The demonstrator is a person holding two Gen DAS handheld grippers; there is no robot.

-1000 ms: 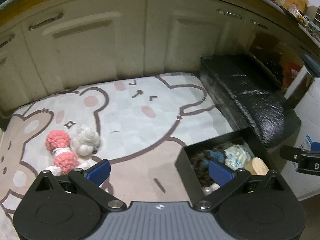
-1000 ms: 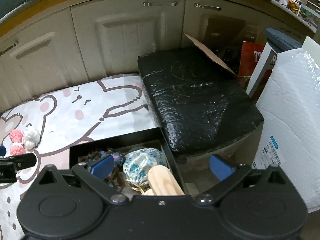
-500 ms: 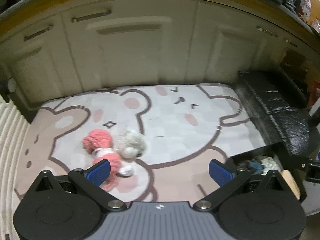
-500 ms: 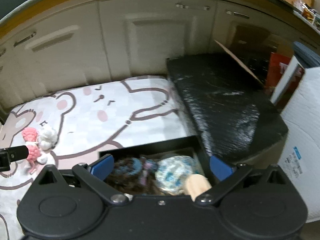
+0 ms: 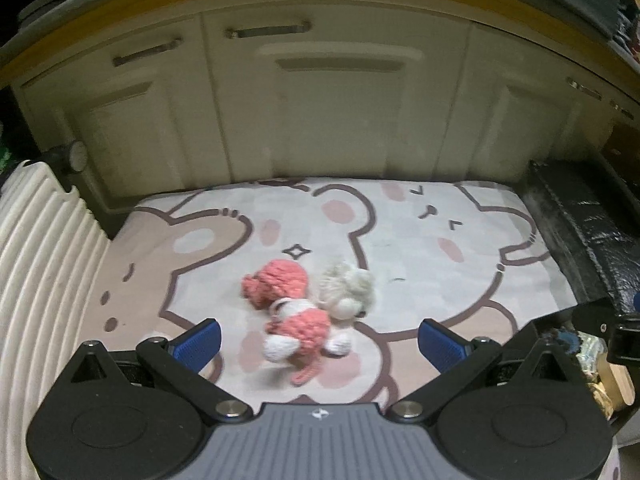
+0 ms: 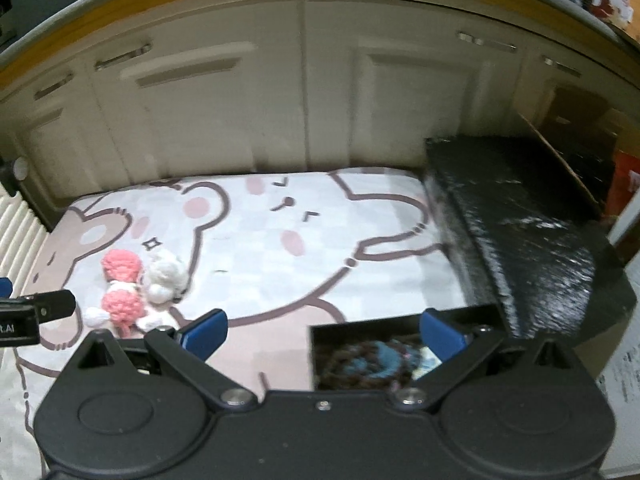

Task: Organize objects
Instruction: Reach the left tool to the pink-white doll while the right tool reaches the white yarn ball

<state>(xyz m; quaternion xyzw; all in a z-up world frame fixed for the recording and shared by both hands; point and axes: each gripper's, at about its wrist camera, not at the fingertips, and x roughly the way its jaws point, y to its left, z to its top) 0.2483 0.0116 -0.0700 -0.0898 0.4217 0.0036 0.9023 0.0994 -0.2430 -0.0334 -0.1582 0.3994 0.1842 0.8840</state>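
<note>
The left gripper (image 5: 318, 338) hangs low over the mat (image 5: 420, 264) with its jaws spread wide and nothing between them. The pink and white knitted toy (image 5: 294, 312) lies on the mat just ahead of it, roughly in line with the gap, toward the mat's left half and well in from every edge. A fluffy white pompom (image 5: 348, 288) touches the toy on its right side.

That contact is the main risk, I think. A close on the toy could catch the pompom too, or nudge it away across the mat. The toy is soft and lumpy, with a thin pink cord trailing toward the gripper, so the fingers might pinch only the cord or one white foot and the toy would dangle or slip out. The view is also smeared, which suggests motion, and a hasty close could miss.

The right gripper (image 6: 322, 332) is likewise wide open and empty, near the mat's front edge. Below its right finger sits a black box (image 6: 360, 326) at the mat's front right corner, already holding dark and blue yarn things; what else is inside I cannot make out. A large black wrapped block (image 6: 520, 240) lines the mat's right edge, and cupboard doors (image 5: 320, 112) stand along the back. Nothing lies between the toy and the box.
</note>
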